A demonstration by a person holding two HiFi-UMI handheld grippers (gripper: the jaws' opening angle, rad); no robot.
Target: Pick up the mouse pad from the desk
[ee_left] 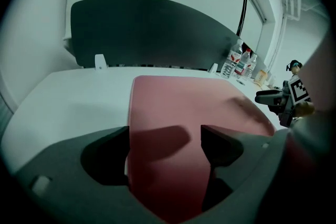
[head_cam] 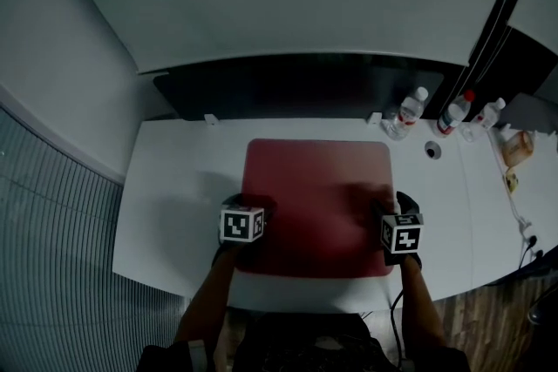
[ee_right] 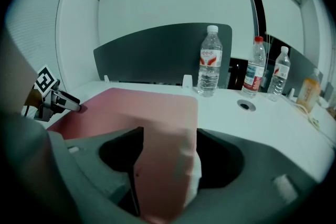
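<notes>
A red mouse pad lies flat near the white desk's front edge, with the left gripper and right gripper, jaws wide and empty, lowered over its side edges, seemingly to lift it evenly

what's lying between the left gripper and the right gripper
Only the red mouse pad, bare on top, spans from the left gripper to the right gripper, both open. The head view shows it.
</notes>
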